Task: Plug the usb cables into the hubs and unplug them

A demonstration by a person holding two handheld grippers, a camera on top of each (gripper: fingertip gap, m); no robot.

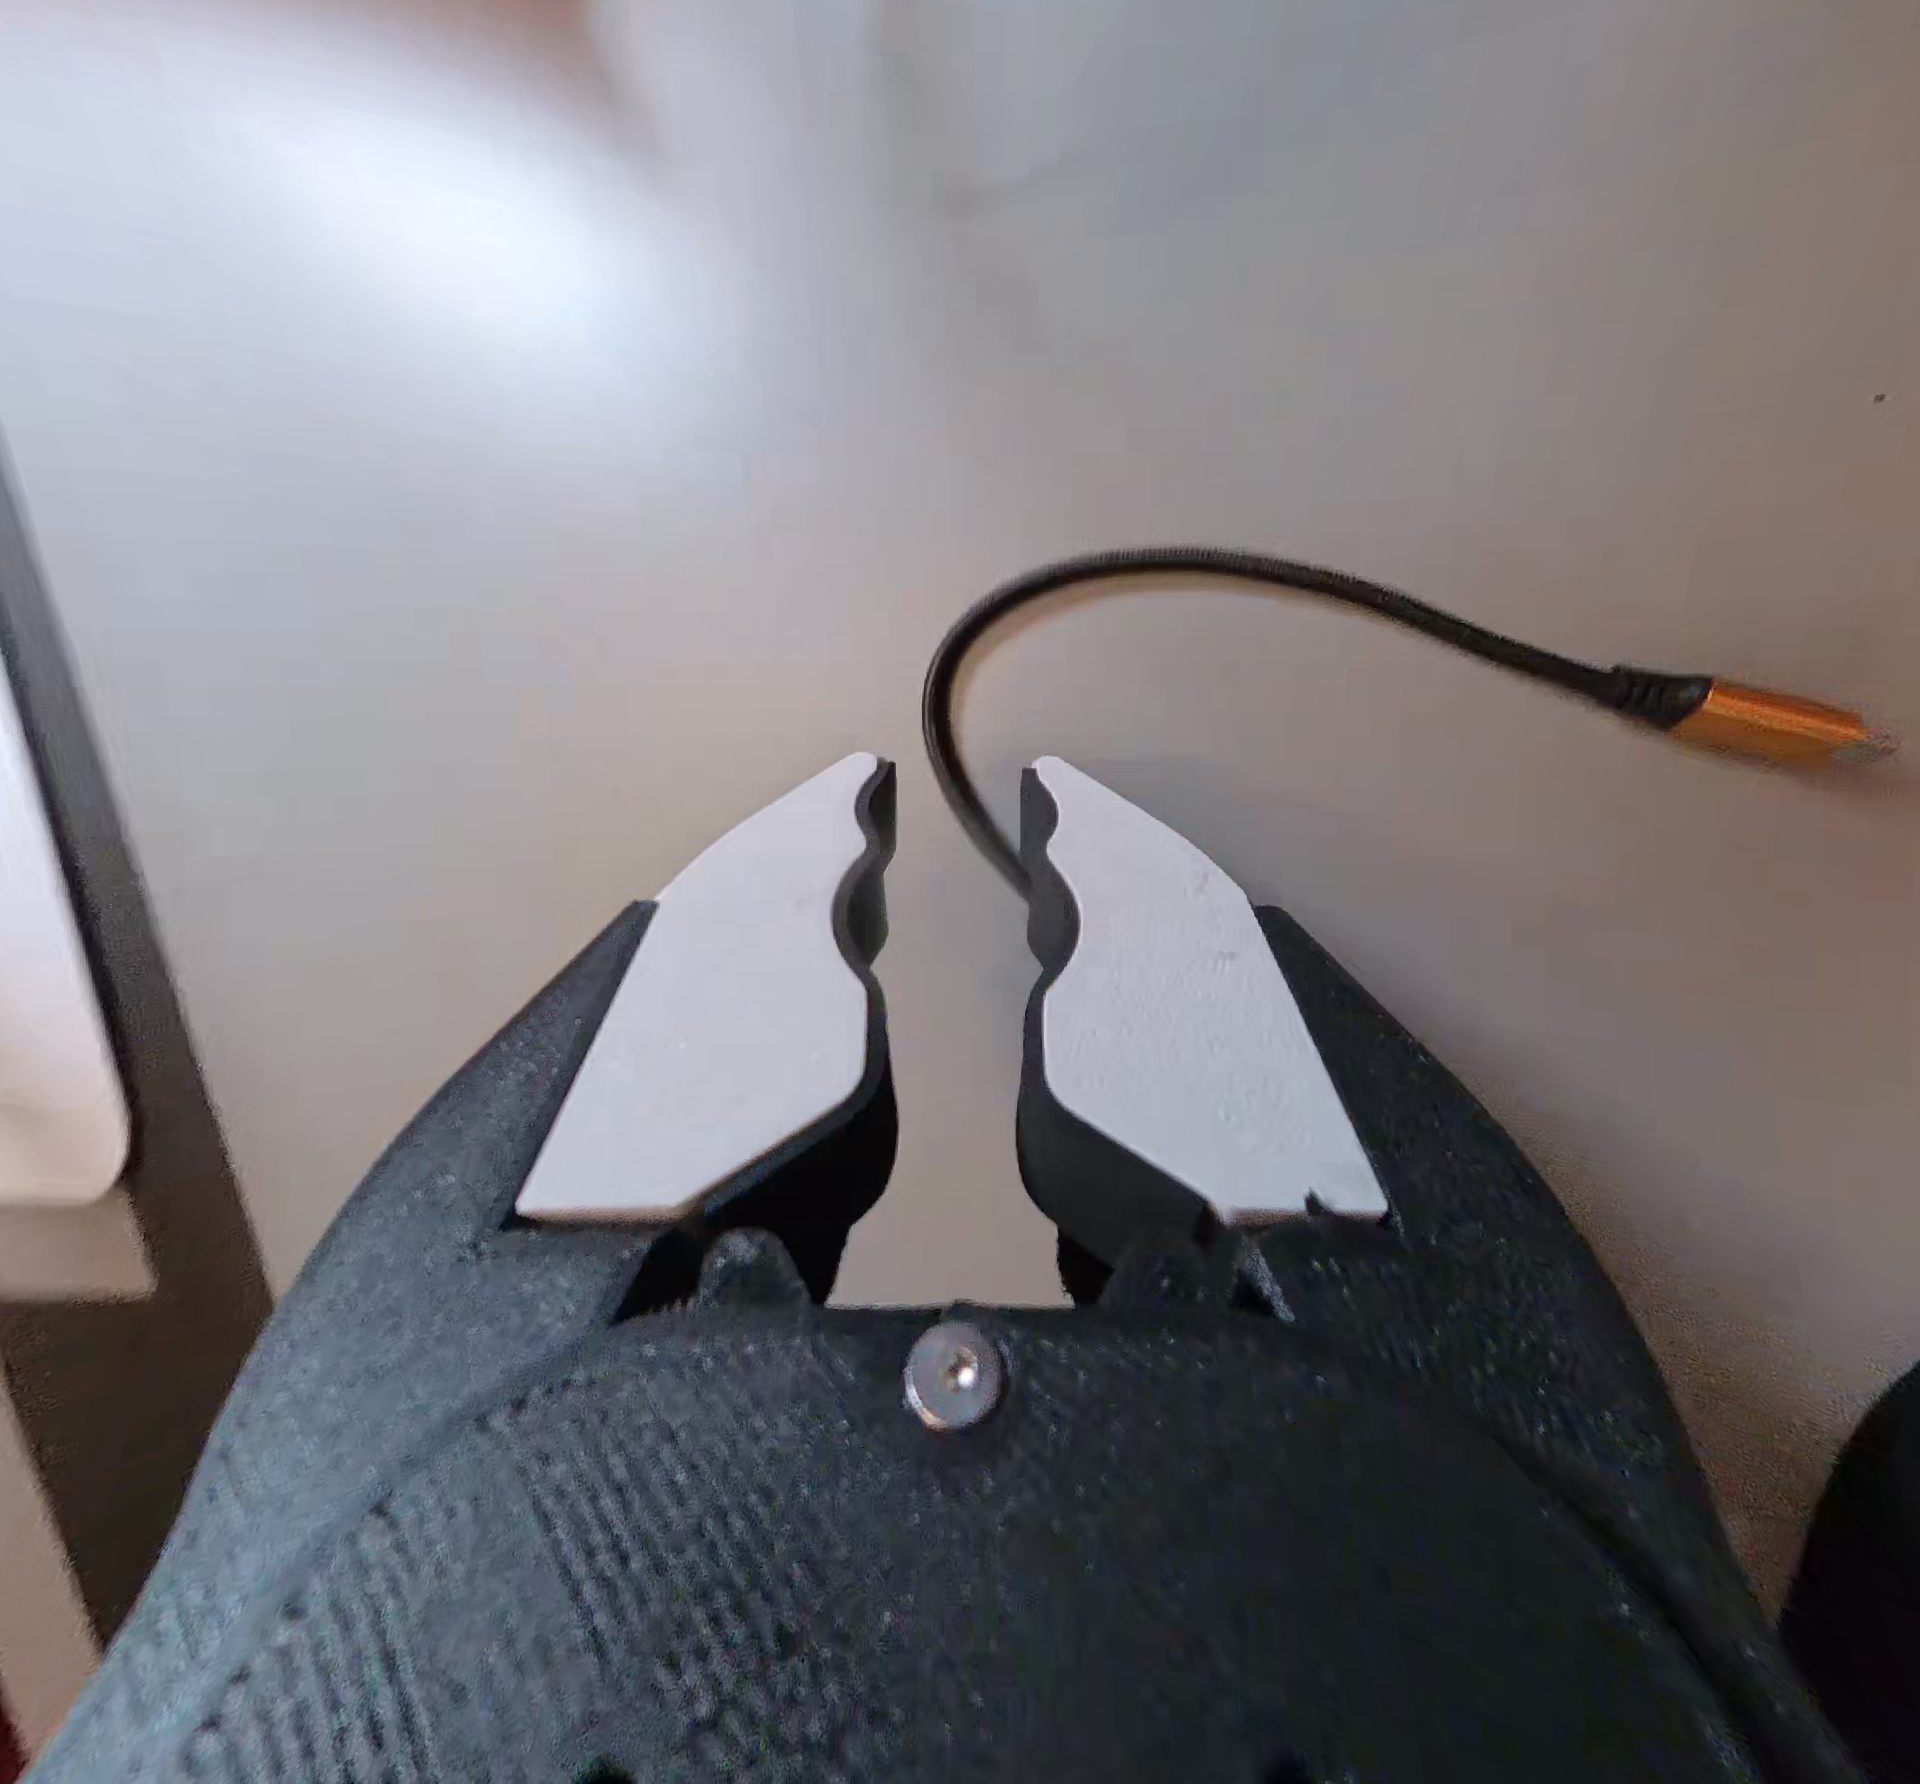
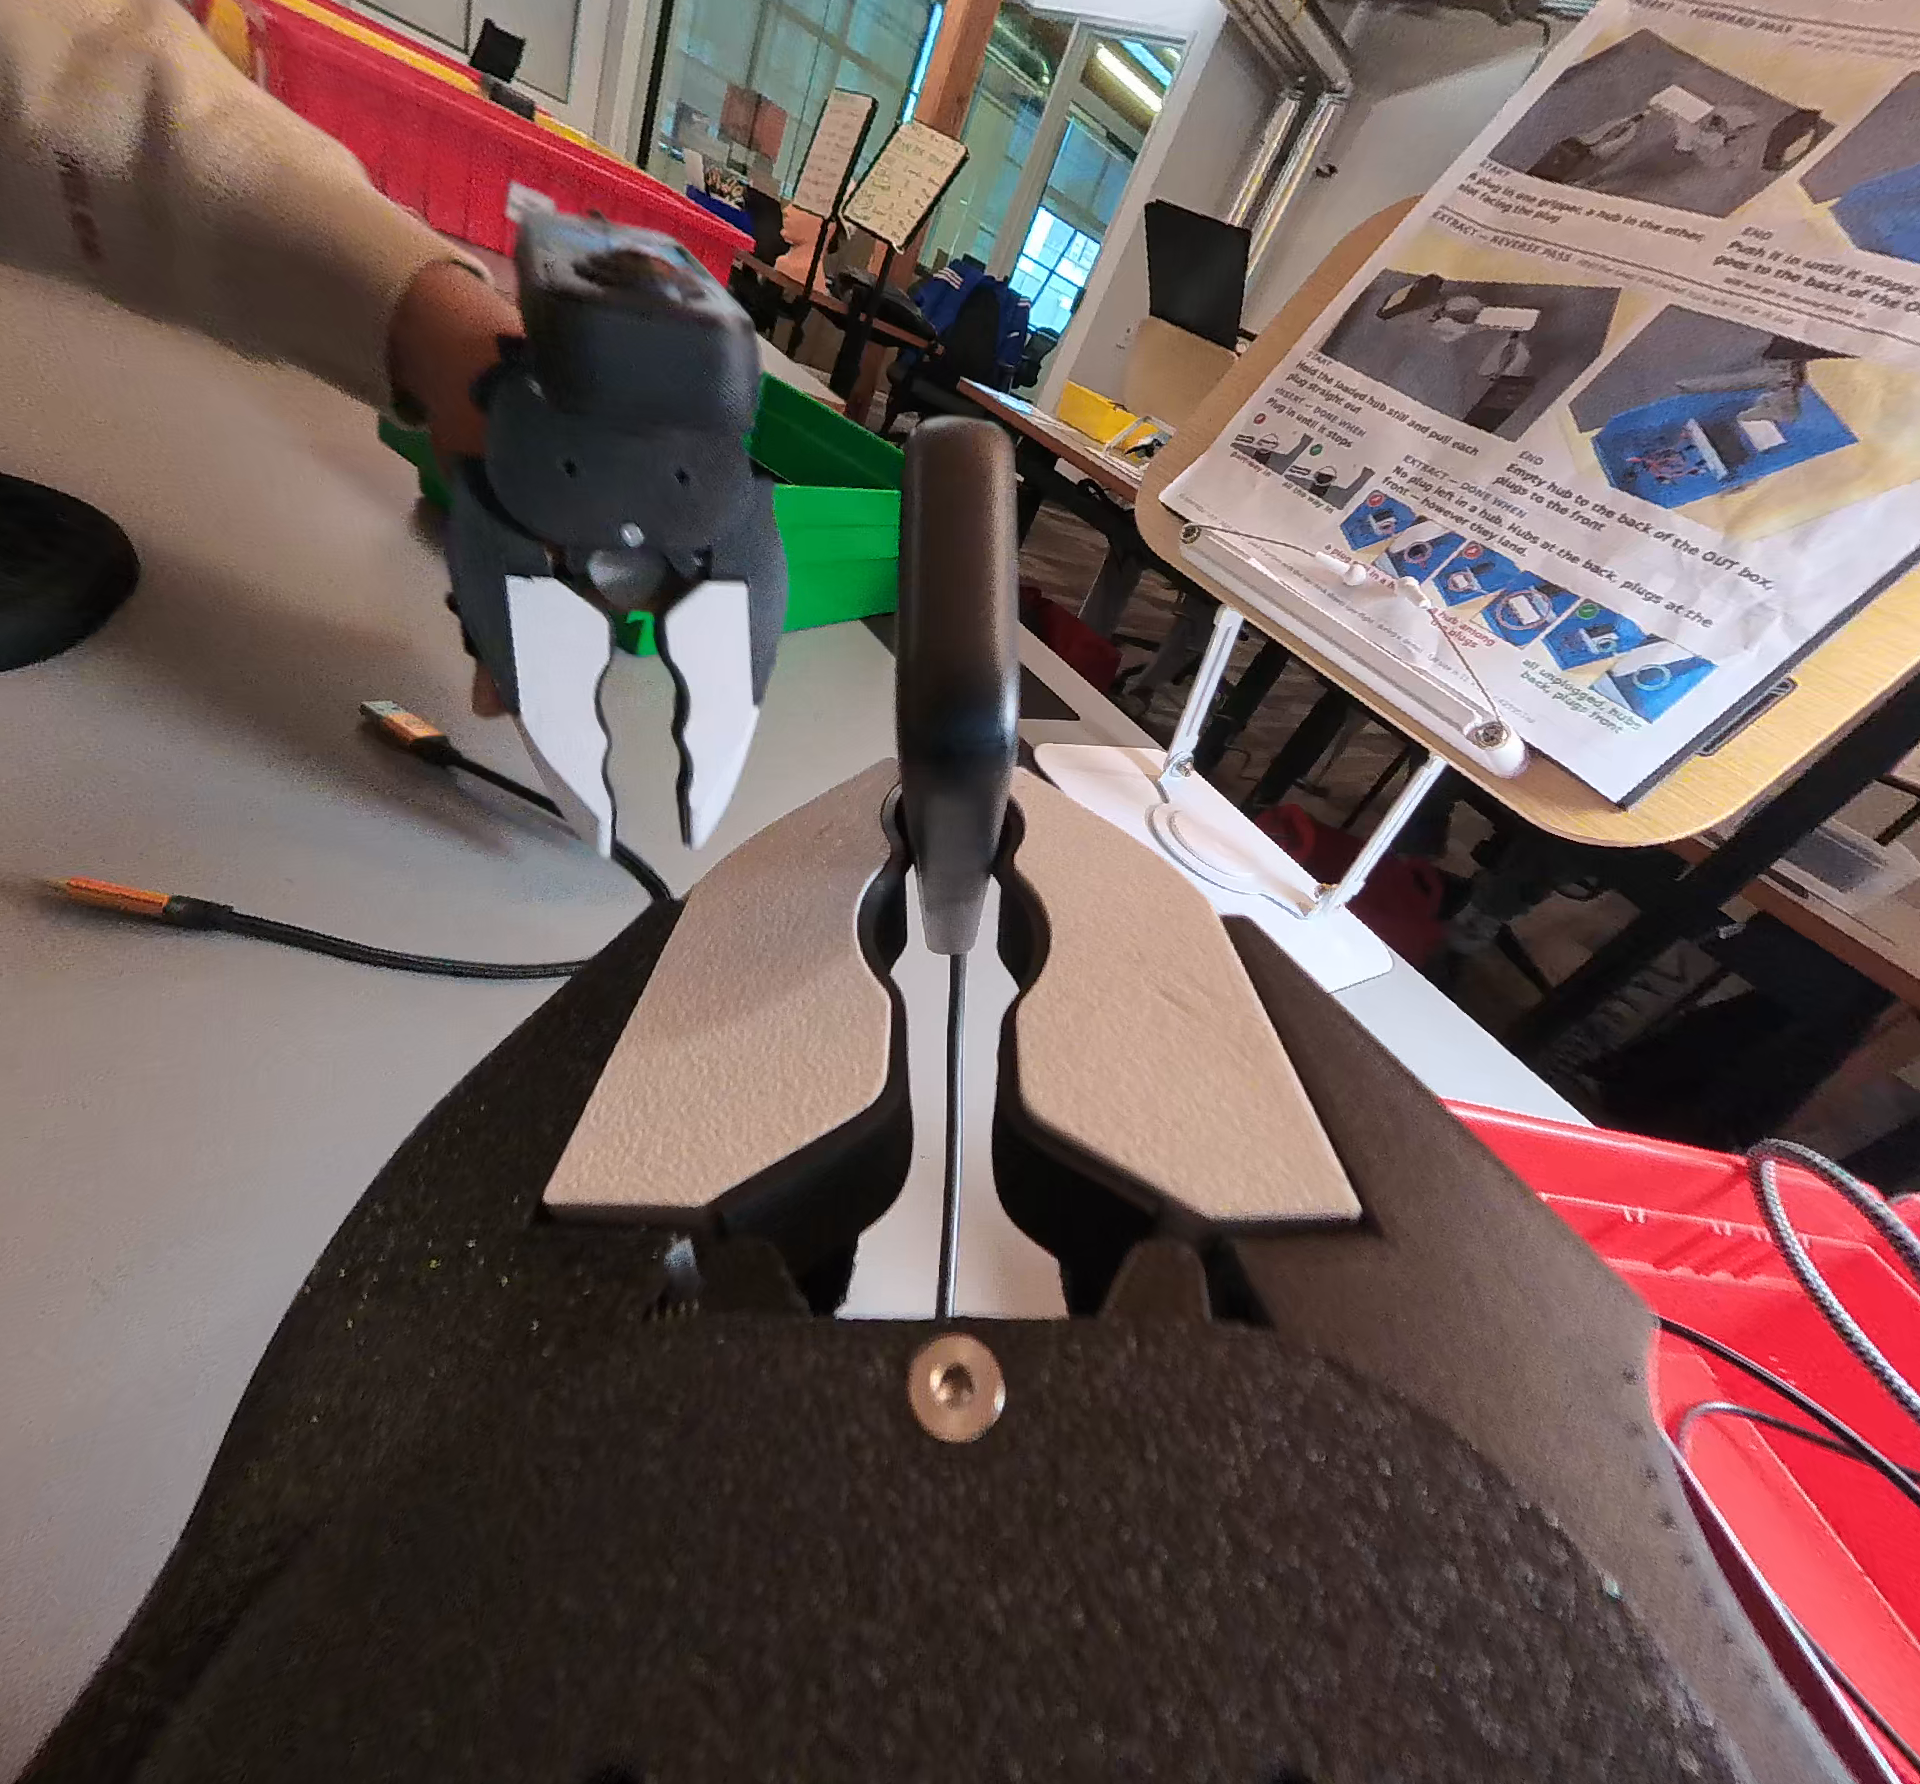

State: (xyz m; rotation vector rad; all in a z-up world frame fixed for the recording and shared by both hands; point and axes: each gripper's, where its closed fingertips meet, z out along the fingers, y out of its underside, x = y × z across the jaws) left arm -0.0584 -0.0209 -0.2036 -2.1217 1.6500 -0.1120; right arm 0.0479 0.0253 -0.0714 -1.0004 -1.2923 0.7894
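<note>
Right tongs [image 2: 951, 835] clenched on an upright black hub [image 2: 956, 612]; left tongs [image 1: 956, 778] released.
A black cable [image 1: 1195, 581] with an orange plug [image 1: 1782, 724] lies on the white surface [image 1: 520, 487], passing beneath the left tongs' tips.

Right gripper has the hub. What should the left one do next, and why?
Probably slide the left gripper toward the orange plug and close there. Its jaws are open over the black cable, well back from the plug, while the right gripper holds the hub upright.
</note>
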